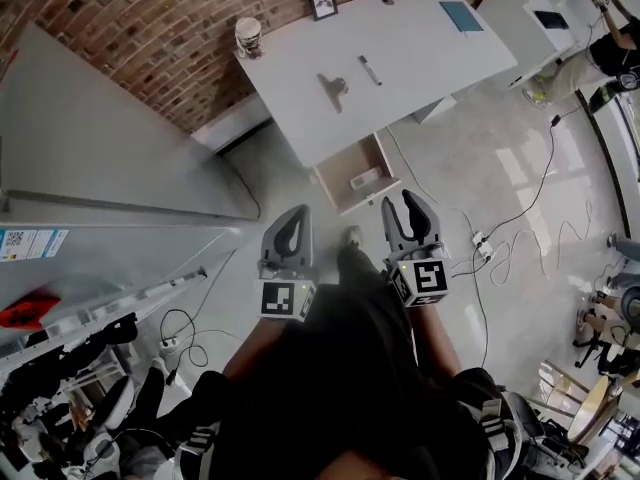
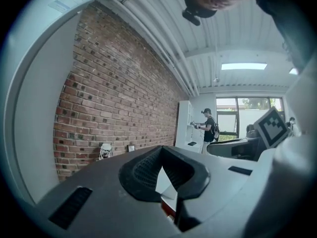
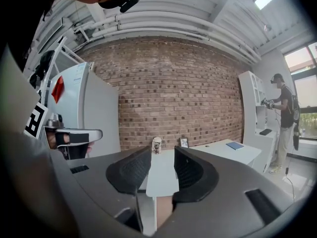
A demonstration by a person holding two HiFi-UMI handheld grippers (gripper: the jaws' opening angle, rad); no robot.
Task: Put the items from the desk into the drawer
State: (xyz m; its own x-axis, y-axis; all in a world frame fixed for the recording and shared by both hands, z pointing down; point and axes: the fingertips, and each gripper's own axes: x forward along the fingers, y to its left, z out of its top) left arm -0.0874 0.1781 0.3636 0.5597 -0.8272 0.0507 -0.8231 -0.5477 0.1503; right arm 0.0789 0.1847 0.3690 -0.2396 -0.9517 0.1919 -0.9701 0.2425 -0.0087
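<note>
White smooth table (image 1: 420, 53) against rough red brick wall (image 1: 150, 38), glossy pale floor (image 1: 500, 168), boxy open drawer (image 1: 330, 183) at its front, black binder clip (image 1: 335, 88) and slim marker (image 1: 370, 70) on top, my left gripper (image 1: 293, 211) fingers pressed together, empty, my right gripper (image 1: 403, 203) fingers parted, empty.

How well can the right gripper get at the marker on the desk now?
Probably yes, but not yet: the right gripper, open and empty, is well short of the desk. The marker lies in the clear; only the open drawer stands between.
</note>
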